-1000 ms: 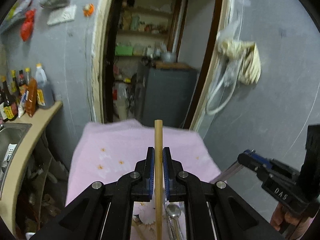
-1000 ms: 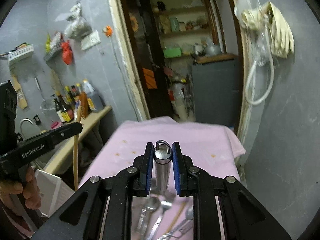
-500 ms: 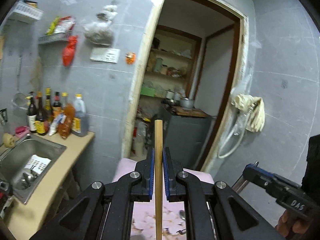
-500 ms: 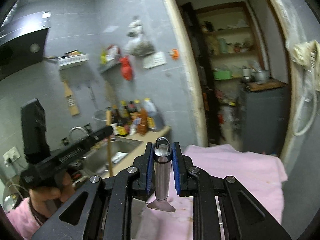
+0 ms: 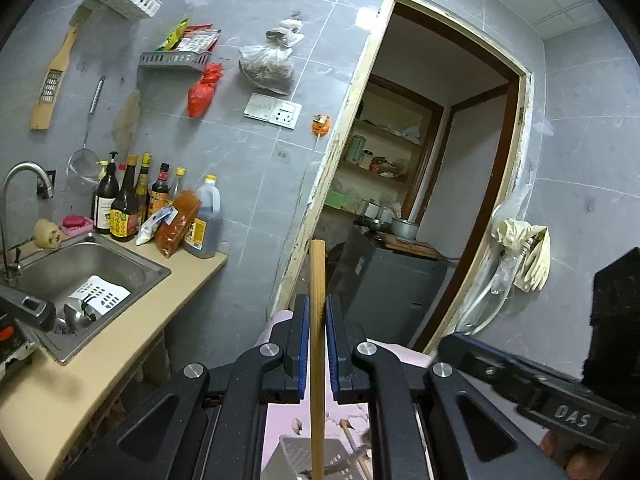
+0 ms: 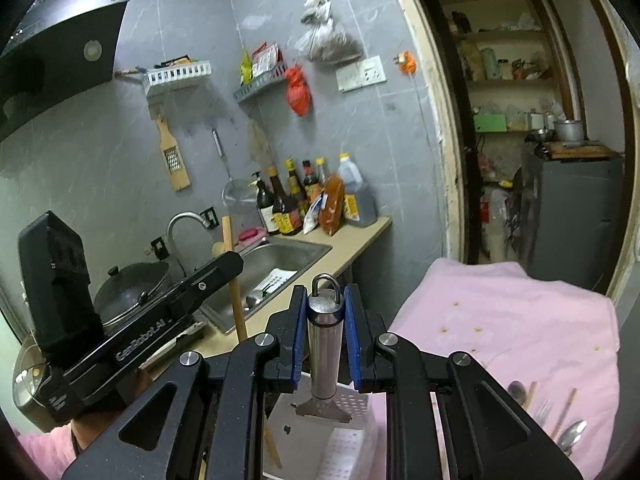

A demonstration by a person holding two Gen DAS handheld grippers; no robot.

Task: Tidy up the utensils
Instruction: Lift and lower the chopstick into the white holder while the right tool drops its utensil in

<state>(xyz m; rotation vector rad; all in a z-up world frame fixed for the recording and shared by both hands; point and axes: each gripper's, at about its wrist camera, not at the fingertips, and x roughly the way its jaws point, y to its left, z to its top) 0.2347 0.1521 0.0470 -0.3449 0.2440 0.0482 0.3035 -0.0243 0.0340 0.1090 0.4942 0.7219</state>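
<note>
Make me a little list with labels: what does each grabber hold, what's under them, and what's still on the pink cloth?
left gripper: shut on a wooden handle, held upright
right gripper: shut on a metal handle with a ring on top
below both: white perforated holder
pink cloth: spoons and a fork lying near its edge
background: sink, sauce bottles

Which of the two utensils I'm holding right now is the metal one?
The one in the right gripper: a steel-handled utensil with a hanging loop on top. The left gripper grips a plain wooden stick handle instead.
</note>
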